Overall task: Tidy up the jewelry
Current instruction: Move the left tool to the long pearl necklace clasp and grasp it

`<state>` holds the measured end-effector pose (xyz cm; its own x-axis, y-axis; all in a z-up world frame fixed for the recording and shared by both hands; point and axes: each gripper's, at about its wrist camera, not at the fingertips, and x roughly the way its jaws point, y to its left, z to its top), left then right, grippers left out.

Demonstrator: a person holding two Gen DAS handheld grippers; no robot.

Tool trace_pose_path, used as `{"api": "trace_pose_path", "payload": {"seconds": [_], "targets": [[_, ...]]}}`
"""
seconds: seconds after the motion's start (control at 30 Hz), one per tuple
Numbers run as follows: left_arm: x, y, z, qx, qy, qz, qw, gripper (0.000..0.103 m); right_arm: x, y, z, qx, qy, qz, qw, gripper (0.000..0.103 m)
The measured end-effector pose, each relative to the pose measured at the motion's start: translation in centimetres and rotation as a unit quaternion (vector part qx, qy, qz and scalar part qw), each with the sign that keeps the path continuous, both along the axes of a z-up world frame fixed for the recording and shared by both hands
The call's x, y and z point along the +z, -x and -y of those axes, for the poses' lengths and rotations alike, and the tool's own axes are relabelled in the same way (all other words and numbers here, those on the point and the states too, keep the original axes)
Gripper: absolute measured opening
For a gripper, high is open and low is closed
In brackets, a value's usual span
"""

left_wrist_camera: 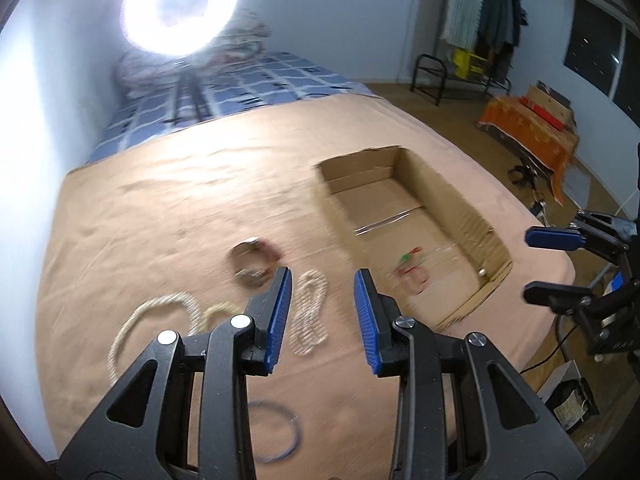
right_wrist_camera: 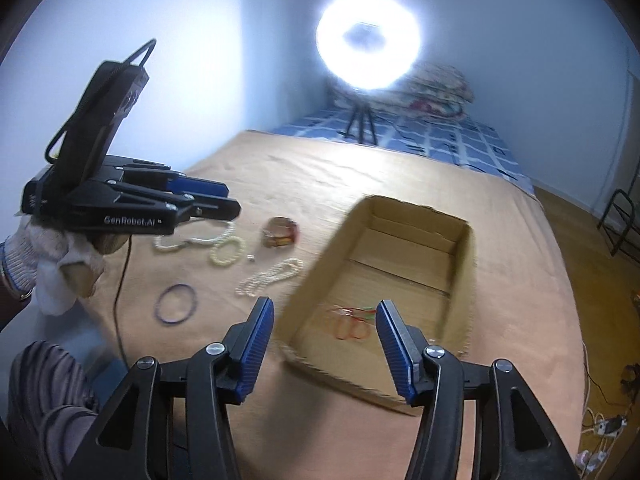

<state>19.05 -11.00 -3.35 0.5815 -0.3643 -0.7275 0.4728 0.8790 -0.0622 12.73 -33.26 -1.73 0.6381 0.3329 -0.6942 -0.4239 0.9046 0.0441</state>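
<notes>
An open cardboard box lies on a tan cloth. Red bangles with a green bit lie inside it. Left of the box lie a white bead necklace, a red and silver bracelet, pearl strands and a blue bangle. My left gripper is open and empty above the white necklace. My right gripper is open and empty over the box's near end.
A bright ring light on a tripod stands at the far end, by blue checked bedding and pillows. Beyond the cloth's right edge are wooden floor, a clothes rack, an orange-draped box and cables.
</notes>
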Motion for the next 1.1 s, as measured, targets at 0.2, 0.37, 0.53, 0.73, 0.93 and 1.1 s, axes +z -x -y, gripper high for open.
{"api": "trace_pose_path", "payload": {"seconds": [0.2,0.37,0.53,0.73,0.93,1.1], "targets": [[-1.2,1.3,-7.2,0.057,-0.004,-0.01,0.9983,0.032,-0.7,0.8,-3.7,0.049,0.008,-0.013,0.999,0.055],[-2.9,2.0,-12.3,0.101,-0.009,-0.026,0.9945,0.032,-1.9,0.8,-7.2,0.085,0.015,-0.03,0.996,0.055],[-4.7,2.2,-16.2,0.133,-0.01,-0.043,0.9901,0.032,-3.5,0.2,-10.4,0.116,0.023,-0.05,0.992,0.049],[-6.5,1.3,-17.3,0.137,-0.017,-0.063,0.9885,0.032,-5.6,-1.2,-14.0,0.142,0.035,-0.077,0.986,0.047],[-8.4,-0.2,-15.9,0.113,-0.035,-0.073,0.9903,0.032,-8.0,-2.3,-16.6,0.155,0.05,-0.103,0.981,0.045],[-10.0,-2.3,-14.6,0.099,-0.043,-0.085,0.9904,0.032,-9.9,-3.3,-17.7,0.154,0.053,-0.127,0.978,0.044]]}}
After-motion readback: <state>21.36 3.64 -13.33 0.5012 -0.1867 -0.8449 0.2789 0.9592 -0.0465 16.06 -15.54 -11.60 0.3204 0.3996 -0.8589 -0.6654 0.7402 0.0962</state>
